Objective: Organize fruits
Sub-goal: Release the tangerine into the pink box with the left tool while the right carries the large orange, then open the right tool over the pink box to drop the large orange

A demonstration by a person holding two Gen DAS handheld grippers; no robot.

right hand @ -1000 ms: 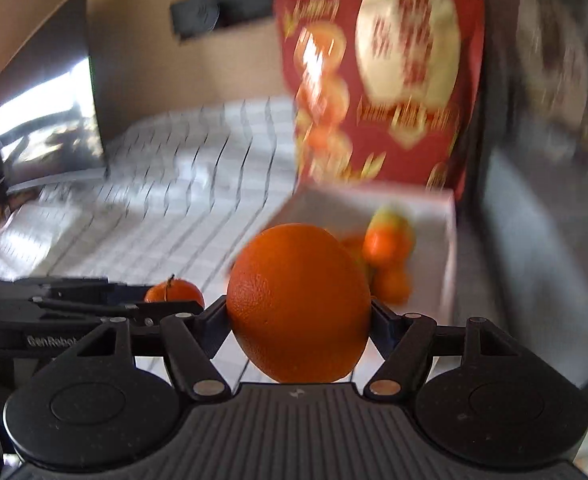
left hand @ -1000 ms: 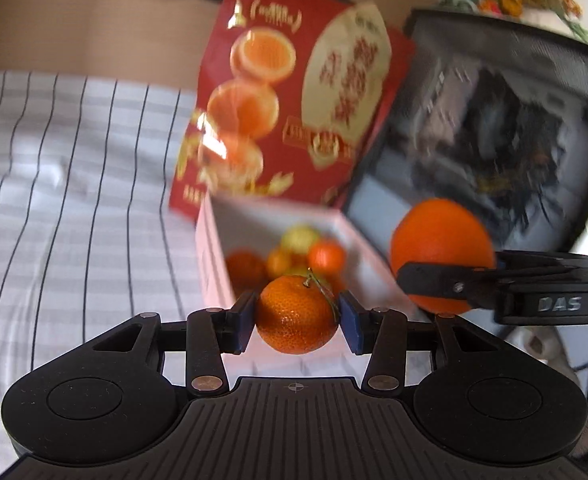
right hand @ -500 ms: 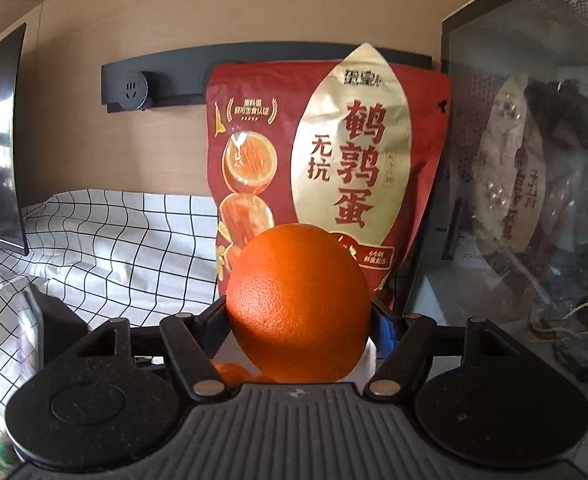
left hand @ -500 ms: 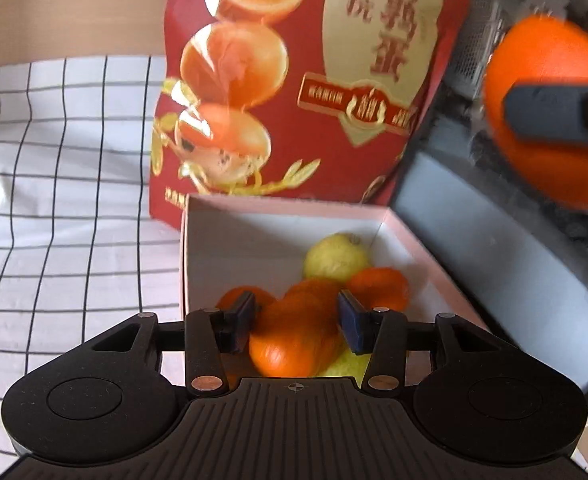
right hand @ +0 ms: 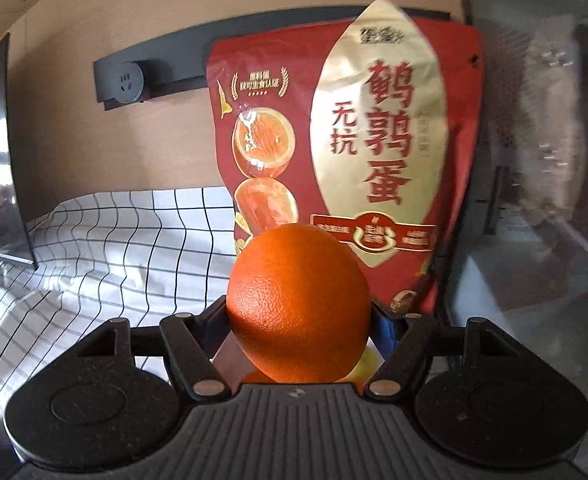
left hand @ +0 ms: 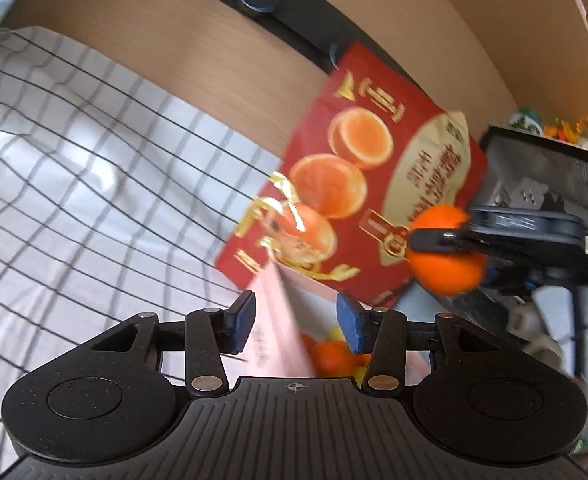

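Observation:
My left gripper is open and empty, above the near left wall of a pink box that holds several small oranges and a yellow-green fruit. My right gripper is shut on a large orange. In the left wrist view that large orange hangs in the right gripper's fingers, up and to the right of the box. The box is mostly hidden under the orange in the right wrist view.
A red snack bag stands upright behind the box, also in the left wrist view. A black mesh rack stands to the right. A checked cloth covers the surface at left. A black wall socket rail runs behind.
My left gripper let go of the small mandarin into the box, opened and drew back and up to the left. My right gripper still holds the large orange over the box.

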